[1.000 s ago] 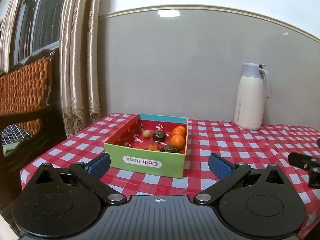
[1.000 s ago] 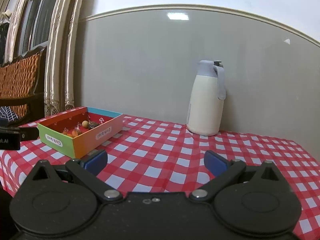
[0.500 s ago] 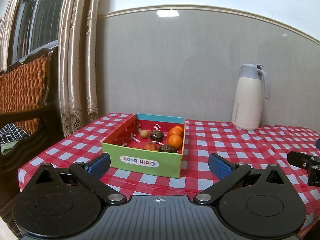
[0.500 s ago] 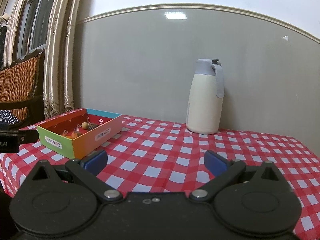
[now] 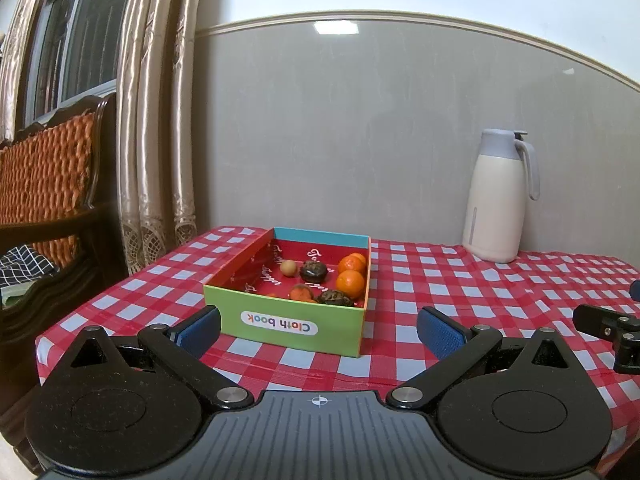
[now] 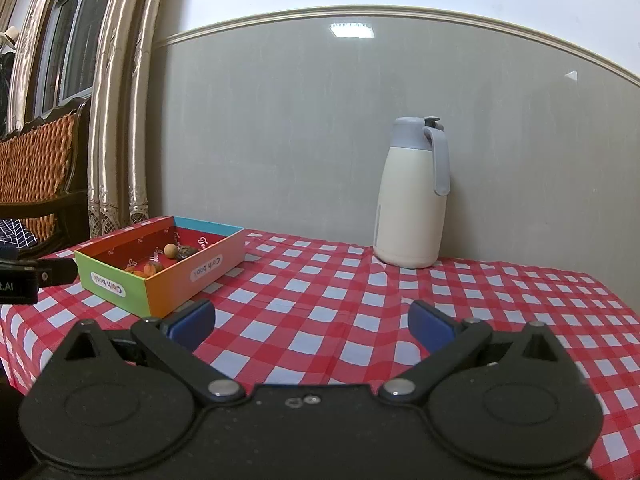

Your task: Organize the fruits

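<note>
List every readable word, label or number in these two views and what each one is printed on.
"Cloth book": upside-down label on the green front wall of the box.
"Cloth book": second label on the box's orange side wall.
White script on the red lining inside the box: too distorted to read.
White letters on the left gripper's black body: cut off at the frame edge, unreadable.

Bright, sharp — fisheye-bent edges
</note>
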Available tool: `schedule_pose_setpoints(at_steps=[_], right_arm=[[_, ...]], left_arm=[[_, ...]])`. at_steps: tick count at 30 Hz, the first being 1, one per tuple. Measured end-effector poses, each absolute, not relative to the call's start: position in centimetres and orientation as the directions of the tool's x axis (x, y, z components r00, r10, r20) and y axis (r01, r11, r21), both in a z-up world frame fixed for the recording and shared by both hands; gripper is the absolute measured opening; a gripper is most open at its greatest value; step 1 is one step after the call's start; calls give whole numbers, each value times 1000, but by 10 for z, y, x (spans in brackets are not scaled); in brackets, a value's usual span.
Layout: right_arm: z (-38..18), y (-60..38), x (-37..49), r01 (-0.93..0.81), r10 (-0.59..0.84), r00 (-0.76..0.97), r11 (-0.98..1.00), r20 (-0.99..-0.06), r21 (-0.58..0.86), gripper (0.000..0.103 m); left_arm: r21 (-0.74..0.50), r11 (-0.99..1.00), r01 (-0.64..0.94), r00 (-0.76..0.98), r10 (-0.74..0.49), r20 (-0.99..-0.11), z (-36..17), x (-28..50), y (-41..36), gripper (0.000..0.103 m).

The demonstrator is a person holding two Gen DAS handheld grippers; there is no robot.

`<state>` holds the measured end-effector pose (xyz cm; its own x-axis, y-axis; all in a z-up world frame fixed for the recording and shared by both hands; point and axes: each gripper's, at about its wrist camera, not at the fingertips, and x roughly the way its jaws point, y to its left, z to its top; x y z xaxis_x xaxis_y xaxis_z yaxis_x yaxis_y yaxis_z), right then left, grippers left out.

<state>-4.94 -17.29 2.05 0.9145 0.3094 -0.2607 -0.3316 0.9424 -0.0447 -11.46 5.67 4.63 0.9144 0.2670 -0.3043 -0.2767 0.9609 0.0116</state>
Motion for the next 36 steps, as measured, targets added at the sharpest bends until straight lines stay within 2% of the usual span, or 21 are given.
schedule_pose_setpoints(at_steps=[36], right_arm=[[21,-173,-50,-336,313,913,940,-262,-48,103]], left_arm=[[-4,951,-310,914,297,-277,48,-120,58,103]])
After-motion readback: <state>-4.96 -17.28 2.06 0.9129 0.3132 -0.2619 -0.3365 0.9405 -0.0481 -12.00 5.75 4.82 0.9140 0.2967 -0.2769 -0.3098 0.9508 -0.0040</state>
